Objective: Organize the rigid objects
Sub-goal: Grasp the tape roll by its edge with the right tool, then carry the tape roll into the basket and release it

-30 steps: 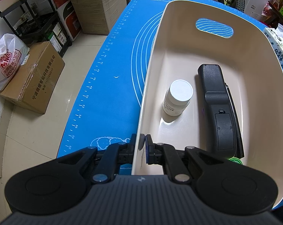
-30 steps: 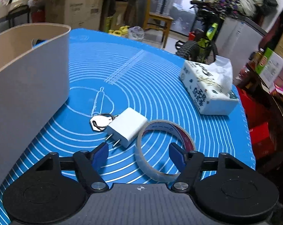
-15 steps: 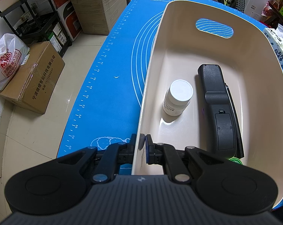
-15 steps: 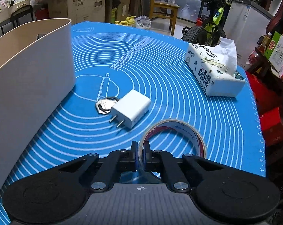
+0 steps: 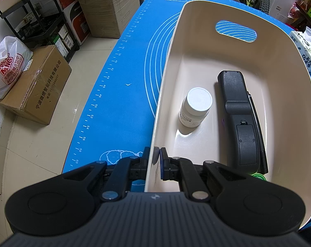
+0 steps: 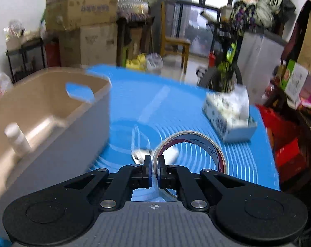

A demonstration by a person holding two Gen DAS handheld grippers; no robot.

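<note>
While left gripper (image 5: 154, 160) pinches bin (image 5: 196, 47), right gripper (image 6: 153, 171) clamps tape roll (image 6: 198, 142).

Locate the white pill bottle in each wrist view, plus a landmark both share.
Left wrist: white bottle stands mid-frame on the bin floor, left of the black remote.
Right wrist: white bottle sits at the far left, blurred, inside the bin.
Shared landmark: the beige bin's handle cutout.
</note>
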